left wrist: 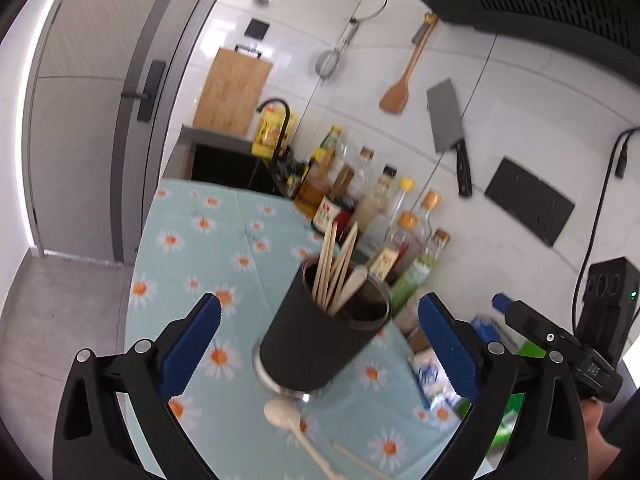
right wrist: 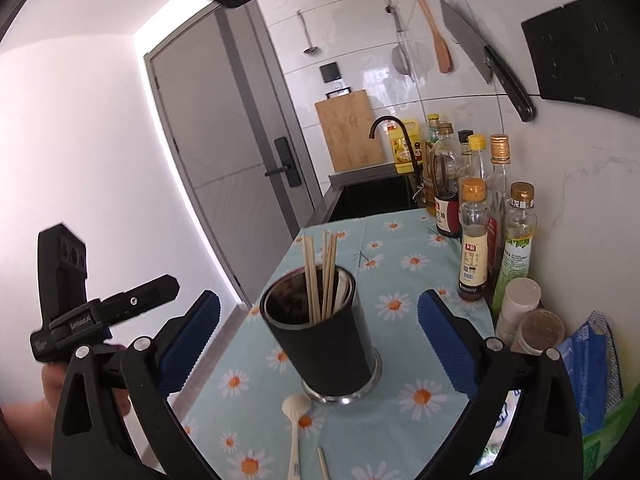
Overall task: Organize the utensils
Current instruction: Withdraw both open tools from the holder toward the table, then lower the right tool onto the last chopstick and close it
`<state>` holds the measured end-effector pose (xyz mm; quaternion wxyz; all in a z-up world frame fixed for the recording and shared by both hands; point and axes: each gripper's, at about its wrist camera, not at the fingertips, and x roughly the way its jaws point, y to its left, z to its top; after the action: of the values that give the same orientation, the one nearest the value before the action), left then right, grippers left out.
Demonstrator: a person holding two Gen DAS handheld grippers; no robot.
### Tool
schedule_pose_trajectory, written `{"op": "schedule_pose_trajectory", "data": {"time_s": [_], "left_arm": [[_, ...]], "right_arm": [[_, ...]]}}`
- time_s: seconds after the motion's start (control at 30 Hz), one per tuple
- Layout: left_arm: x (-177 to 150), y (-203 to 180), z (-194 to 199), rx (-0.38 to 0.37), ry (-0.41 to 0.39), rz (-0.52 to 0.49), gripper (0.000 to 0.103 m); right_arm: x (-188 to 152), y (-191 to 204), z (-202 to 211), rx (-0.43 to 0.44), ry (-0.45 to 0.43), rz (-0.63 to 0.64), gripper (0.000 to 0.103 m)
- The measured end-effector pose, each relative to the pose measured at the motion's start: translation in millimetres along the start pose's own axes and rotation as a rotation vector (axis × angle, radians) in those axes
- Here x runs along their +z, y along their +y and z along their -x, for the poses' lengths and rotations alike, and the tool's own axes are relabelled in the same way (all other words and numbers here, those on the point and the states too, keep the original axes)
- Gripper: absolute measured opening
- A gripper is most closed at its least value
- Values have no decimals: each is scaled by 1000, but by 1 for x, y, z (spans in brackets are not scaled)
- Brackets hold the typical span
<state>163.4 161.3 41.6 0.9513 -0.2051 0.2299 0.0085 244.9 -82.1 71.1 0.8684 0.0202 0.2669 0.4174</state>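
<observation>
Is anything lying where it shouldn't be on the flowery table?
Yes. A pale spoon and one loose chopstick lie flat on the flowery tablecloth, just in front of the black holder. The other chopsticks stand upright inside it. Nothing looks spilled or broken.

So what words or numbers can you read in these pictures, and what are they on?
"GeRoboAI": white letters on the left gripper body, seen in the right wrist view.
Bottle labels: print and Chinese characters, too small to read.
Wall panel: small white mark, too small to read.
Blue packets: blurred, unreadable.
</observation>
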Motion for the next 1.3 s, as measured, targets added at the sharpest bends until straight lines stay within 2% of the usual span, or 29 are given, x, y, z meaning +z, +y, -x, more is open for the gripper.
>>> {"op": "schedule_pose_trajectory", "data": {"time_s": [0.17, 0.33, 0.5, 0.67, 0.77, 0.93, 1.07, 1.3], "left_arm": [[-27, 3, 4, -4, 61, 16, 96], [-53, 10, 5, -8, 127, 64, 96], [-76, 17, 4, 19, 175, 100, 95], [-91, 24, 1, 48, 218, 138, 95], [-100, 26, -3, 70, 253, 143, 90], [-113, 28, -4, 83, 290, 155, 86], [-121, 30, -6, 93, 318, 160, 81], [-130, 34, -11, 97, 361, 185, 79]], "right_arm": [[-22, 12, 3, 10, 86, 52, 98], [-43, 14, -4, 21, 202, 50, 98], [-66, 10, -21, 1, 329, 46, 98], [-90, 11, -38, 30, 452, 58, 98], [-105, 12, -44, 31, 507, 70, 96], [-127, 17, -60, 3, 626, 121, 77], [-145, 20, -75, -43, 753, 174, 56], [-160, 18, -98, -88, 927, 195, 38]]}}
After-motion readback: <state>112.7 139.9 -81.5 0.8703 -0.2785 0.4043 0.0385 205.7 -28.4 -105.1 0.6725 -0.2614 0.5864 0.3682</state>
